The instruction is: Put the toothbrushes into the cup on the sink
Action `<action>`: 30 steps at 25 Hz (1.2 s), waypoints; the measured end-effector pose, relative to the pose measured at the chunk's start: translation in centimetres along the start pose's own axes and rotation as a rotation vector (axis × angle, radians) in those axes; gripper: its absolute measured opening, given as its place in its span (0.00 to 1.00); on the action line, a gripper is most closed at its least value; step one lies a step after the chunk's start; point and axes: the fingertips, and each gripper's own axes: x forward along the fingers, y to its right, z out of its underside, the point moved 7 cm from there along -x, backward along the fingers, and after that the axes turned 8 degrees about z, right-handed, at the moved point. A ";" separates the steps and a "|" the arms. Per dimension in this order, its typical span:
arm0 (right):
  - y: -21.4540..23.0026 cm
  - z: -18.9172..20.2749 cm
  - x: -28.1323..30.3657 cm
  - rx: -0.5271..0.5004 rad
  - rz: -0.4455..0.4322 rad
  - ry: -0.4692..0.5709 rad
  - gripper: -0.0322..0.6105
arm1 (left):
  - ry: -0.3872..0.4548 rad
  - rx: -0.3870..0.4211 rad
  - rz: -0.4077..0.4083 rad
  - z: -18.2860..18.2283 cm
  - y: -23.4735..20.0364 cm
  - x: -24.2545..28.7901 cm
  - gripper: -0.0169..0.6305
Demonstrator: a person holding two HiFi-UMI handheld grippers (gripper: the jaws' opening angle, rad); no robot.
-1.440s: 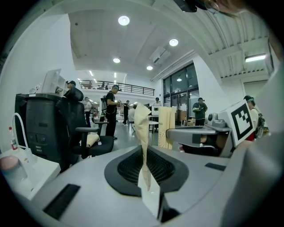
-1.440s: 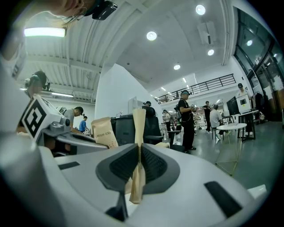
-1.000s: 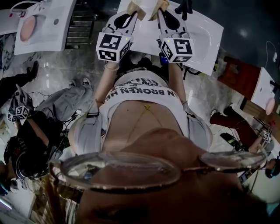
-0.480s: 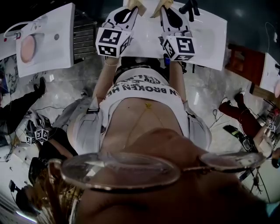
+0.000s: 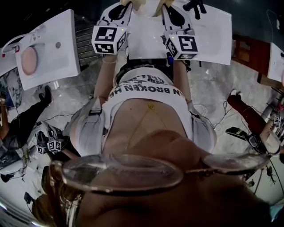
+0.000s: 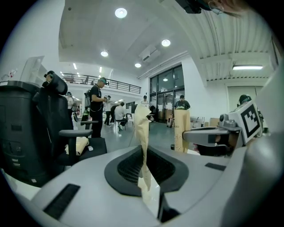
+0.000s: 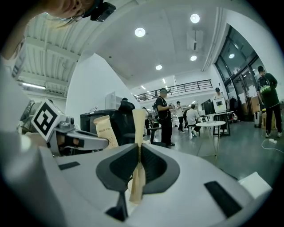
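Note:
Both grippers are raised, pointing out into the room. My left gripper (image 6: 143, 153) is shut on a beige paper-wrapped toothbrush (image 6: 142, 128) that stands upright between the jaws. My right gripper (image 7: 139, 154) is shut on a second beige wrapped toothbrush (image 7: 138, 128). In the head view the left gripper (image 5: 125, 4) and right gripper (image 5: 165, 4) sit side by side at the top edge, over the white sink (image 5: 211, 31) with its black faucet (image 5: 195, 5). No cup shows in any view.
Another white sink (image 5: 46, 51) lies at the left. People with grippers crouch on the marble floor (image 5: 49, 144). A black office chair (image 6: 66, 133) and standing people (image 6: 95, 106) are ahead of the left gripper; a round table (image 7: 213, 125) is ahead of the right.
Both grippers have drifted up towards the top edge of the head view, still holding their wrapped toothbrushes. The view has swung, and the left sink now sits nearer the middle.

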 end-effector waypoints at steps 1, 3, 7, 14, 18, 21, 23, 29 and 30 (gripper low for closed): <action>0.1 0.1 0.1 0.001 0.006 -0.006 0.11 | -0.001 0.007 -0.004 -0.1 -0.6 0.2 0.08; 0.3 0.4 0.0 0.004 0.025 -0.017 0.11 | -0.006 0.019 -0.007 -0.1 -1.7 0.8 0.08; 1.3 0.5 0.0 0.009 0.060 -0.037 0.11 | -0.031 0.023 -0.012 0.2 -3.5 2.5 0.08; 2.8 1.2 -0.3 0.021 0.115 -0.069 0.11 | -0.077 0.000 -0.011 3.5 -5.5 6.2 0.08; 3.1 1.6 -0.1 0.022 0.134 -0.084 0.11 | -0.126 -0.018 -0.007 6.4 -6.6 8.1 0.08; 3.3 1.8 0.1 0.029 0.149 -0.093 0.11 | -0.170 -0.029 -0.008 8.5 -7.0 8.9 0.08; 3.5 2.0 0.3 0.030 0.152 -0.097 0.11 | -0.192 -0.036 -0.015 9.5 -7.2 9.3 0.08; 3.9 2.6 0.9 0.034 0.155 -0.114 0.11 | -0.229 -0.059 -0.022 11.3 -7.5 10.3 0.08; 3.9 2.7 1.1 0.033 0.154 -0.116 0.11 | -0.228 -0.062 -0.022 11.5 -7.5 10.4 0.08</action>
